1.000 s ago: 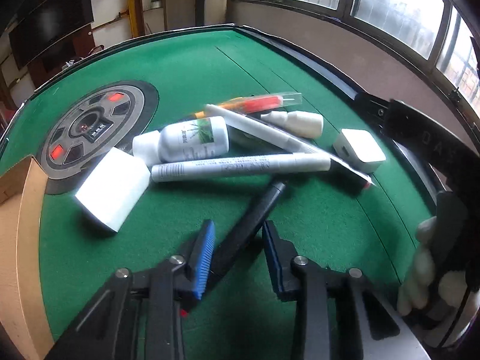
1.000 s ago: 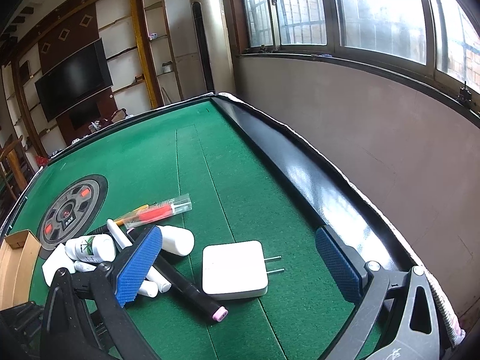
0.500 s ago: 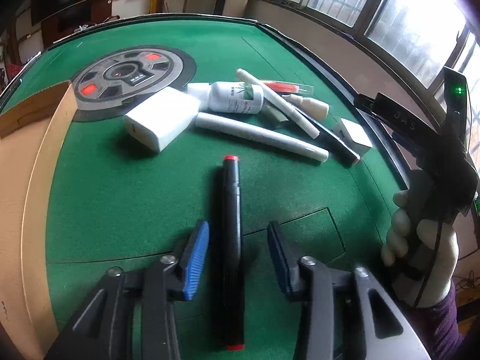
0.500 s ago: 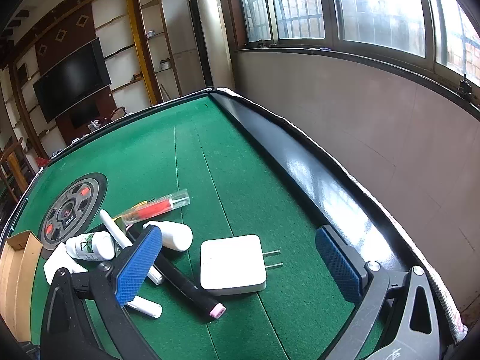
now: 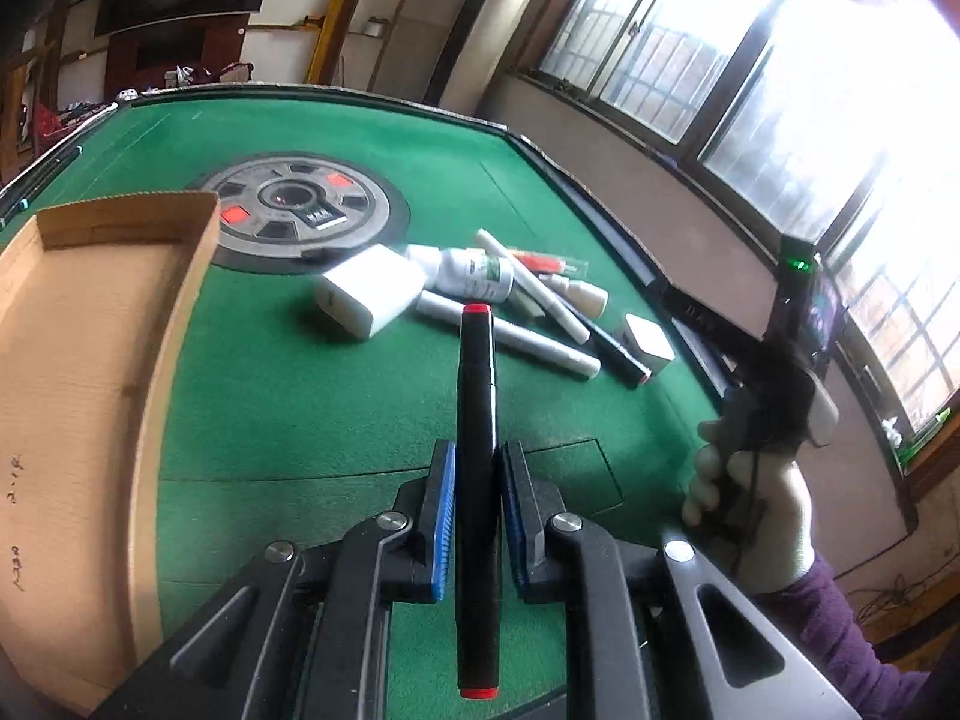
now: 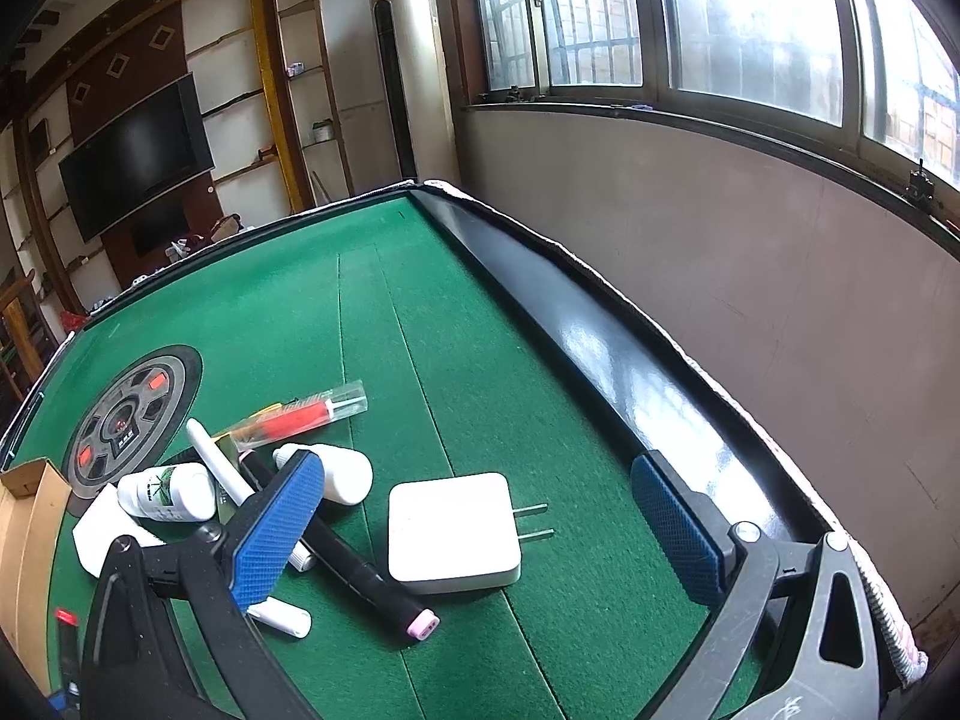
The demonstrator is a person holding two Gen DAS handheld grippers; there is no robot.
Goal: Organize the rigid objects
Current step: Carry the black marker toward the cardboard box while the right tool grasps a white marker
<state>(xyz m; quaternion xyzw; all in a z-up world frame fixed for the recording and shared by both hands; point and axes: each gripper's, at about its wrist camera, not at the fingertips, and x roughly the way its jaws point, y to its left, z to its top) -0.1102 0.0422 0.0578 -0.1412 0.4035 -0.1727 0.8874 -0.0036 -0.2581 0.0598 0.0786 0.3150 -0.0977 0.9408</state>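
Note:
My left gripper is shut on a black marker with red ends, held above the green table, pointing forward. A cardboard box lies to its left. Ahead lies a pile: a white charger block, a white bottle, a white marker, a black marker with a pink end and a small white plug cube. My right gripper is open, low over a white plug adapter, which lies between its fingers.
A round grey dial is set into the green table. A raised black rail runs along the table's right edge by the wall. A red pen in a clear sleeve lies behind the pile.
My left gripper closed on the black marker, lifted it off the felt and swung left toward the cardboard box. The right gripper barely moved.

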